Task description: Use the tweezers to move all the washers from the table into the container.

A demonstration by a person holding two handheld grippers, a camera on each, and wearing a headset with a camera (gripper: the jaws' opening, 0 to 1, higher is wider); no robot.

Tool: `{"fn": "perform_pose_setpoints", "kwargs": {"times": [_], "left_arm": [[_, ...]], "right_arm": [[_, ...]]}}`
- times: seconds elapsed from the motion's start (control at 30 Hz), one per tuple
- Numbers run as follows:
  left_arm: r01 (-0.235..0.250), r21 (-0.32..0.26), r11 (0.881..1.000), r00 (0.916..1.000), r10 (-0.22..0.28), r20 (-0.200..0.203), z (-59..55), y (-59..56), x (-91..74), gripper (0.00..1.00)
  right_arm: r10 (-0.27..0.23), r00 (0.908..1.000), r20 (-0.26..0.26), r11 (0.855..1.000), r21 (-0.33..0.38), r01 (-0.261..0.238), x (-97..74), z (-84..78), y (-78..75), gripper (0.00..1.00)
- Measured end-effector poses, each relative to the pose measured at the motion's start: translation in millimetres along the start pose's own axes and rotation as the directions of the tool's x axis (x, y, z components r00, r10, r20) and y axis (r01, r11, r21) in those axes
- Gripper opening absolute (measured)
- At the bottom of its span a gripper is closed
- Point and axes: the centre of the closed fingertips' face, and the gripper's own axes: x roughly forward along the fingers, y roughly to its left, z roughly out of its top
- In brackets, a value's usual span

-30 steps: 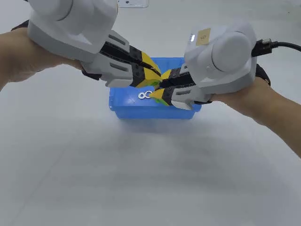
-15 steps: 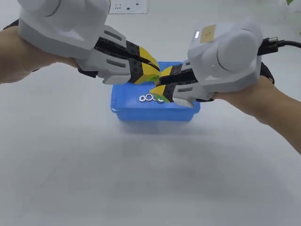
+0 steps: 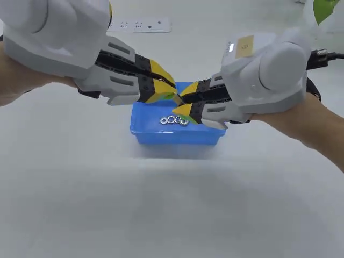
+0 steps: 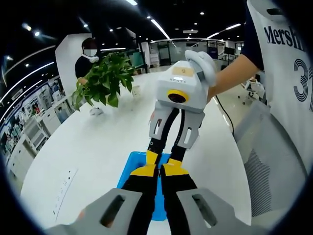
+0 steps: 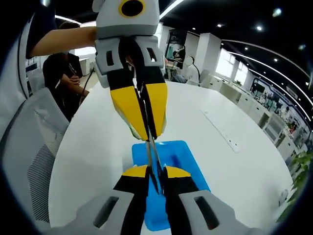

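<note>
Washers lie in the blue container mid-frame, just below the left hand-held gripper and right hand-held gripper, meeting tip-to-tip, both clenched on the tweezers between them.

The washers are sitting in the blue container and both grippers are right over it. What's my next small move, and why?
Probably lift both grippers straight up, clear of the container. The washers lie loose on its floor, and the tweezers are clamped between the left gripper and the right gripper just above them, so the drop looks done.
</note>
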Motion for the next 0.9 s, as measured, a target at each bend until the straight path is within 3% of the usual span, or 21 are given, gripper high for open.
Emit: {"fn": "perform_pose_setpoints", "kwargs": {"times": [0.3, 0.6, 0.77, 0.9], "left_arm": [[0.031, 0.048, 0.998, 0.9995, -0.031, 0.008, 8.0, -25.4, -6.6, 0.06], [0.072, 0.075, 0.995, 0.9974, -0.071, -0.007, 7.2, -39.2, -8.1, 0.06], [0.080, 0.078, 0.994, 0.9968, -0.080, 0.002, 6.8, -42.7, -6.9, 0.06], [0.080, 0.064, 0.995, 0.9968, -0.080, 0.000, -1.5, -48.9, -2.7, 0.06]], "right_arm": [[0.086, 0.9958, 0.030, 0.995, 0.042, -0.088, -11.4, 4.6, 26.3, 0.12], [0.163, 0.9835, 0.078, 0.978, 0.122, -0.172, -19.0, 7.2, 39.5, 0.12], [0.167, 0.9841, 0.061, 0.982, 0.078, -0.171, -21.8, 4.4, 46.4, 0.09], [0.156, 0.9877, 0.014, 0.987, 0.038, -0.156, -19.1, -2.8, 52.1, 0.08]]}}
